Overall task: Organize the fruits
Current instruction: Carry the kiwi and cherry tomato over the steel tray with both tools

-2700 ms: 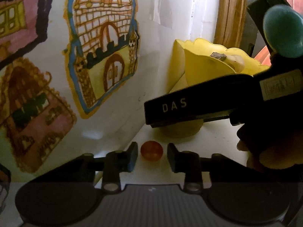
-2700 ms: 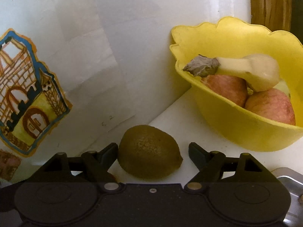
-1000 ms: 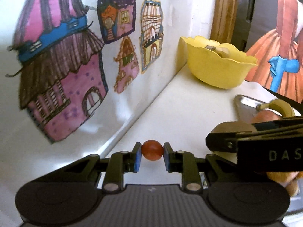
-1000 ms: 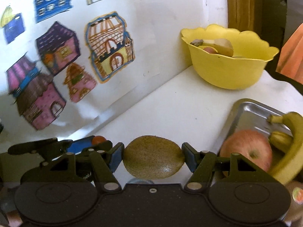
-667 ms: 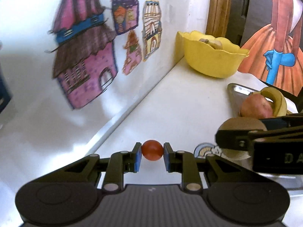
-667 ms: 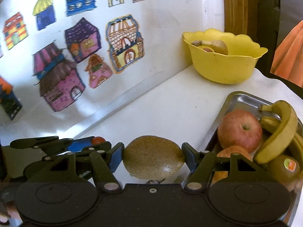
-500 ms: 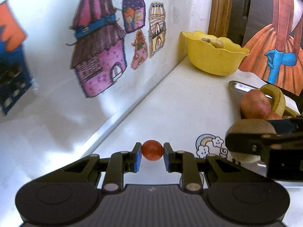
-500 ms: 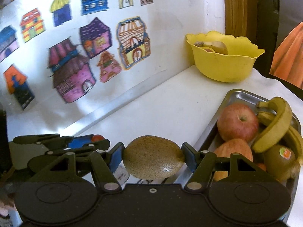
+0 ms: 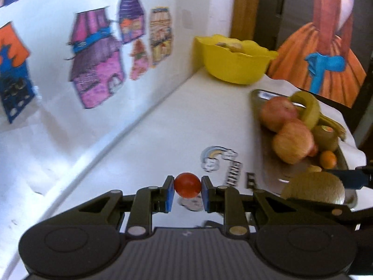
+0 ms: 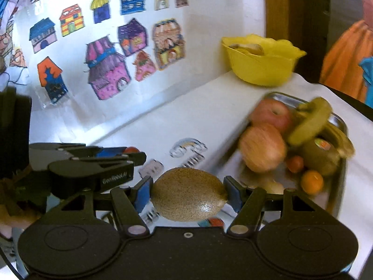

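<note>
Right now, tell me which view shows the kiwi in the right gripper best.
The right wrist view: the kiwi sits whole and centred between the right gripper fingers, sharp enough to show its skin. The left wrist view catches only its upper part at the lower right, behind dark gripper parts.

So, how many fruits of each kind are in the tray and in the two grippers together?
Apples: 2
Kiwis: 2, one in the right gripper
Small red fruits: 2, one in the left gripper
Bananas: 2
Small orange fruit: 1
Total: 9
A pale piece in the tray is too blurred to count.
</note>
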### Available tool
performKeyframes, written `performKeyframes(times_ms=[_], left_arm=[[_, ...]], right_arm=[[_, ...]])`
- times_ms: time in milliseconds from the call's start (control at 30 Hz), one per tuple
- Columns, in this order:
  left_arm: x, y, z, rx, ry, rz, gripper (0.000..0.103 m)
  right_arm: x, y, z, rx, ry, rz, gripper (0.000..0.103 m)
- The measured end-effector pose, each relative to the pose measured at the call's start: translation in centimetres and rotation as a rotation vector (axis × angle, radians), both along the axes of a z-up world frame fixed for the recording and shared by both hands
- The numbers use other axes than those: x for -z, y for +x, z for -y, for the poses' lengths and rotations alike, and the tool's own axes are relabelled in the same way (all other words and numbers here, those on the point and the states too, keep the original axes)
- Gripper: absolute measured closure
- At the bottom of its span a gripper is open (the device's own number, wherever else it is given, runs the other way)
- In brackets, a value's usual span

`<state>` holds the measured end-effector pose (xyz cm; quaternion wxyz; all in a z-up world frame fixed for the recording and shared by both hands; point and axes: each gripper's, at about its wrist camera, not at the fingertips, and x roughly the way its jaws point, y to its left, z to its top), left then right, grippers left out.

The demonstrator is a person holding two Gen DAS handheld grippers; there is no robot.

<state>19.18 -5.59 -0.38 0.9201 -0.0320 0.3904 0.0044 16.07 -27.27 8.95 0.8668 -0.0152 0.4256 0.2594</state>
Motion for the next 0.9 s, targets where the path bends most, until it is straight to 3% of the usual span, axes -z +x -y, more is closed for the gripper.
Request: performKeyframes(times_ms=[267, 400, 633, 900], left_arm=[[-0.5, -0.2, 4.0, 0.097, 0.0, 0.007, 0.077], [-1.9, 0.7, 5.5, 0.145, -0.038, 0.034, 0.077], [-3.9, 4.1, 7.9, 0.223, -0.053, 0.088, 0.077], [-3.9, 7.1, 10.4, 0.34, -0.078, 0.104, 0.077]], right_arm=[[0.2, -1.4, 5.4, 0.127, -0.03, -0.005, 0.035], [-0.1, -1.3, 7.8, 0.196, -0.035, 0.006, 0.035], [-1.0, 0.5, 10.2, 0.293, -0.032, 0.061, 0.035], [-1.5, 3.4, 11.6, 0.374, -0.042, 0.101, 0.035]])
